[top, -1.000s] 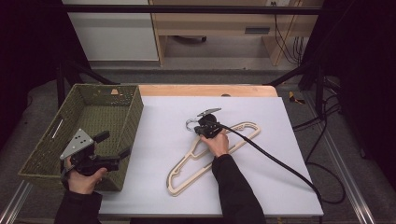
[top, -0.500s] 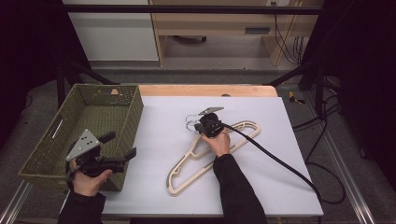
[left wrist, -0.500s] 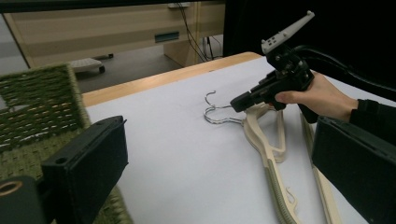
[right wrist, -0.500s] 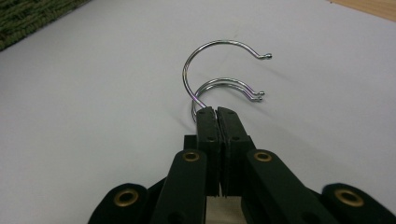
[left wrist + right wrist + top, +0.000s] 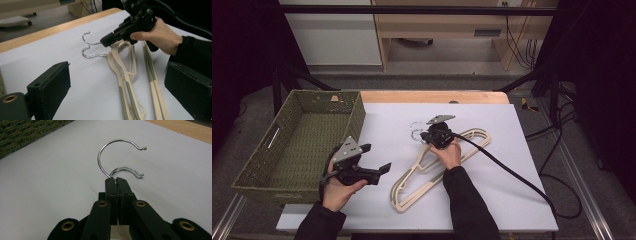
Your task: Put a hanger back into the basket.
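One gripper (image 5: 374, 159) moved nearer hangers (image 5: 432, 167), open

My left gripper (image 5: 374, 157) has left the front corner of the basket (image 5: 272, 172) and slid out over the white table (image 5: 377, 135), ending nearer the cream hangers (image 5: 422, 175). Its jaws, set wide apart, now point across at those hangers rather than hanging over the basket's wall. My left hand (image 5: 337, 192) has come along with it, a little lower than before.
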Action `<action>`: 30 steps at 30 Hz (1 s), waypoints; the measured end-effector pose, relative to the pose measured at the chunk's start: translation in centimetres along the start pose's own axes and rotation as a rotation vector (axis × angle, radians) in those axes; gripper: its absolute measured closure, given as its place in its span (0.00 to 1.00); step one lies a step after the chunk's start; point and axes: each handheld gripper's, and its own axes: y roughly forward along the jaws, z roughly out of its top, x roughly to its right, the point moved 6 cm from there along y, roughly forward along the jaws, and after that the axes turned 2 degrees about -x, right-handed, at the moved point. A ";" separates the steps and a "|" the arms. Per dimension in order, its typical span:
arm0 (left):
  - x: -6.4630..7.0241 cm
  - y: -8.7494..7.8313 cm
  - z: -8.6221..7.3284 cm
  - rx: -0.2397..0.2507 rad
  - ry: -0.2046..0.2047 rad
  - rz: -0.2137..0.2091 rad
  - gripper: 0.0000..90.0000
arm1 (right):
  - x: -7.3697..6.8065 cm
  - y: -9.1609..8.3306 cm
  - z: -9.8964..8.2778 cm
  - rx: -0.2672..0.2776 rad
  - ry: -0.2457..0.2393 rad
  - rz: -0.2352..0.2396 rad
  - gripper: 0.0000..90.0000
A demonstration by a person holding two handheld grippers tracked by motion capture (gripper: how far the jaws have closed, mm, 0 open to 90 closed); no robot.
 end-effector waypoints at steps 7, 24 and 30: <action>0.1 4.2 0.2 -0.058 -0.050 -0.049 0.14 | 0.0 -1.0 0.3 0.029 -0.020 0.012 0.99; 1.6 12.3 0.1 -0.144 -0.121 -0.150 0.40 | -0.8 -3.1 0.7 0.079 -0.059 0.030 0.99; 1.9 14.2 -0.3 -0.196 -0.159 -0.164 0.53 | -1.1 -3.6 0.8 0.096 -0.071 0.044 0.99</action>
